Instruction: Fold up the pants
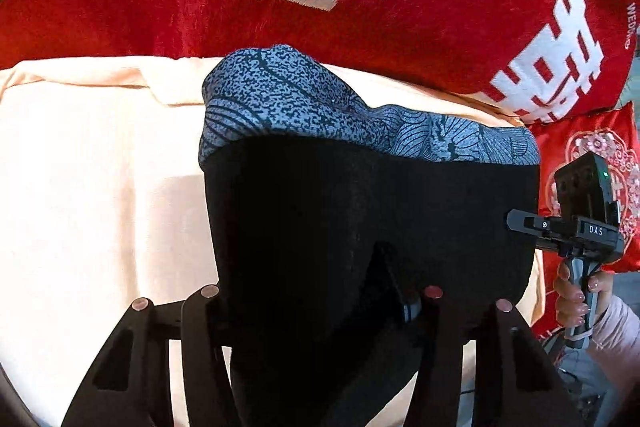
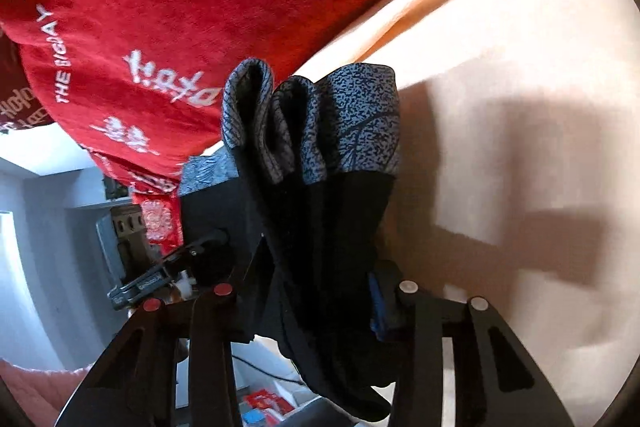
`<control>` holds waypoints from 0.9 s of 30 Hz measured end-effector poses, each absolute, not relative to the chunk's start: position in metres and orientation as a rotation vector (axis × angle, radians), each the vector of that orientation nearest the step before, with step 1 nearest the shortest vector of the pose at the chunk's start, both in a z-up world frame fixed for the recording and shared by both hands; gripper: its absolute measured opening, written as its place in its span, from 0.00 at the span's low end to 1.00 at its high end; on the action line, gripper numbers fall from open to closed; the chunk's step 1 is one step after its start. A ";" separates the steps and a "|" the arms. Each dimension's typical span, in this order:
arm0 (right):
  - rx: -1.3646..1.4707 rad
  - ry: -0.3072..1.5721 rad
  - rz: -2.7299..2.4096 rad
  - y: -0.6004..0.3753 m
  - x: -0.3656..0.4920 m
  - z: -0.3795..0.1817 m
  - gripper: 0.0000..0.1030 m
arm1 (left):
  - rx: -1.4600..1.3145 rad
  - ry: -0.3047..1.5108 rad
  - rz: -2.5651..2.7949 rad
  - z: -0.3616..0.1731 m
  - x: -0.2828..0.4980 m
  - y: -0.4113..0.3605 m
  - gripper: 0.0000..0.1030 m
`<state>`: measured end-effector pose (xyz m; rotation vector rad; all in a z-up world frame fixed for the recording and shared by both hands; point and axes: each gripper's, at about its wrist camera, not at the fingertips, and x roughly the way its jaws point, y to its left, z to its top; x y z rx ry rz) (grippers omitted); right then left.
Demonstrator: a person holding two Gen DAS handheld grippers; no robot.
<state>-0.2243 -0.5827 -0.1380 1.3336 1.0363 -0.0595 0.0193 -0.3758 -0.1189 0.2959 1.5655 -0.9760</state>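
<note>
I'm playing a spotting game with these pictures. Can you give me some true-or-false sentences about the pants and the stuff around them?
1. The pants are black with a grey patterned band. True.
2. The pants lie flat on the sheet. False: they hang, lifted, with both hand-held grippers shut on them.
3. Red cushions with white writing lie behind the pants. True.
4. The sheet is green. False: it is pale peach.
5. A hand holds the right hand-held gripper. True.
</note>
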 end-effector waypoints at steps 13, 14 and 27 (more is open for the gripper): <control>1.414 1.030 -0.045 -0.499 -0.261 -0.119 0.42 | 0.302 1.628 -0.941 -0.103 -0.008 -0.292 0.54; 1.411 1.031 -0.048 -0.495 -0.262 -0.120 0.42 | 0.300 1.632 -0.939 -0.105 -0.009 -0.286 0.54; 1.226 1.171 -0.378 -0.470 -0.276 -0.119 0.56 | 0.370 1.480 -0.807 -0.109 0.009 -0.219 0.75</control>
